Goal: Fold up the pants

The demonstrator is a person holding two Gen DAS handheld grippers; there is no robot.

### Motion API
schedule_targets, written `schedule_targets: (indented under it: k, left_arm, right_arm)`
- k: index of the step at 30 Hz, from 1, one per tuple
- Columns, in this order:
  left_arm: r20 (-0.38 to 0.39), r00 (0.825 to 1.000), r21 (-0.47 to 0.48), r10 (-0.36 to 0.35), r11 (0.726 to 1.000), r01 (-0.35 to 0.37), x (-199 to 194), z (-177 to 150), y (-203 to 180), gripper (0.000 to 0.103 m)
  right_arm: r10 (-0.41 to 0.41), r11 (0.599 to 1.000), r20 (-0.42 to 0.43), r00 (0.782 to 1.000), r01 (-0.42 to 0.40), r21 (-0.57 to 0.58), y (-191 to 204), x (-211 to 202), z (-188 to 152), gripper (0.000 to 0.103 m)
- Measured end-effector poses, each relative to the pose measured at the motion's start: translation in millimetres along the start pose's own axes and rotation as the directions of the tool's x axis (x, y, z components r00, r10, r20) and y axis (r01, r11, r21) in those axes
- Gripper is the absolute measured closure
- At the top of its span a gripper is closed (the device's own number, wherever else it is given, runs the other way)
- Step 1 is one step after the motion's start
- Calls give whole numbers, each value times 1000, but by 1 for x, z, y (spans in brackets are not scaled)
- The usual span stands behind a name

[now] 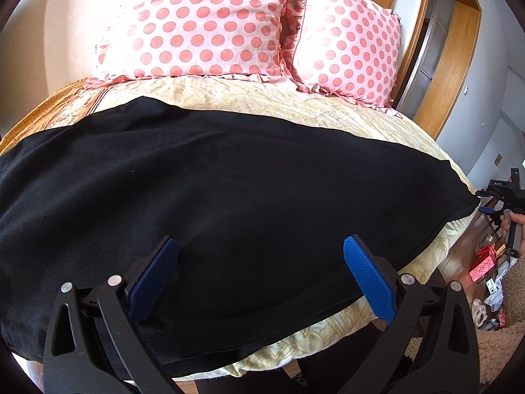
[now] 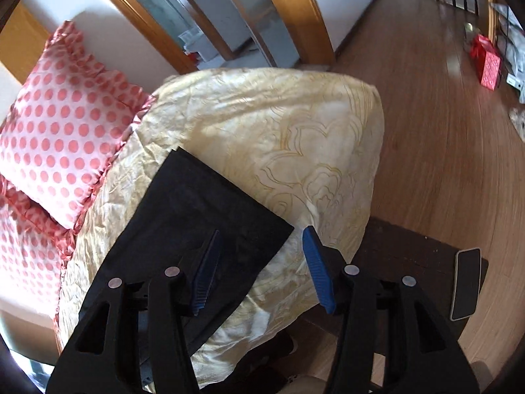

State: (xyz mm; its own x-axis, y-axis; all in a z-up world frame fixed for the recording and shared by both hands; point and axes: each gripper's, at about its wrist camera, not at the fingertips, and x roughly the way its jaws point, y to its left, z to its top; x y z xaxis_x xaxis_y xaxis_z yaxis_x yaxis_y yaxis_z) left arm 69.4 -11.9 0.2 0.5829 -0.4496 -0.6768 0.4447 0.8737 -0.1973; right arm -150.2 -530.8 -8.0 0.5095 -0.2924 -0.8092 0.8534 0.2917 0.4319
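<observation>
The black pants (image 1: 213, 203) lie flat across the cream bedspread (image 1: 262, 98), stretched left to right. My left gripper (image 1: 259, 249) is open and hovers just above the pants near their front edge, holding nothing. In the right wrist view the leg end of the pants (image 2: 210, 210) lies on the bedspread (image 2: 295, 124) with a straight hem. My right gripper (image 2: 261, 239) is open above the hem's corner, empty. The right gripper also shows at the far right of the left wrist view (image 1: 502, 207), beside the pants' end.
Two pink polka-dot pillows (image 1: 203, 23) (image 1: 347, 42) lean at the head of the bed. A dark bench (image 2: 410, 262) with a phone (image 2: 466, 282) stands by the bed corner. A red gift bag (image 2: 485, 62) sits on the wooden floor (image 2: 426, 131).
</observation>
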Motion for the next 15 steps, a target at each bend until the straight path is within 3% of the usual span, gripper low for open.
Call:
schedule_targets:
  k: [12,15]
  left_arm:
    - [-13,1000,-3,-5,1000,5,6,1,1,2]
    - [-14,1000,-1,-8,1000,8,7,1,1,2]
  right_arm:
    - [31,999,27,999,-31,-21,-1,-3,-6,50]
    - [86,996,13,996,-85,-4,-1,-1,-7,58]
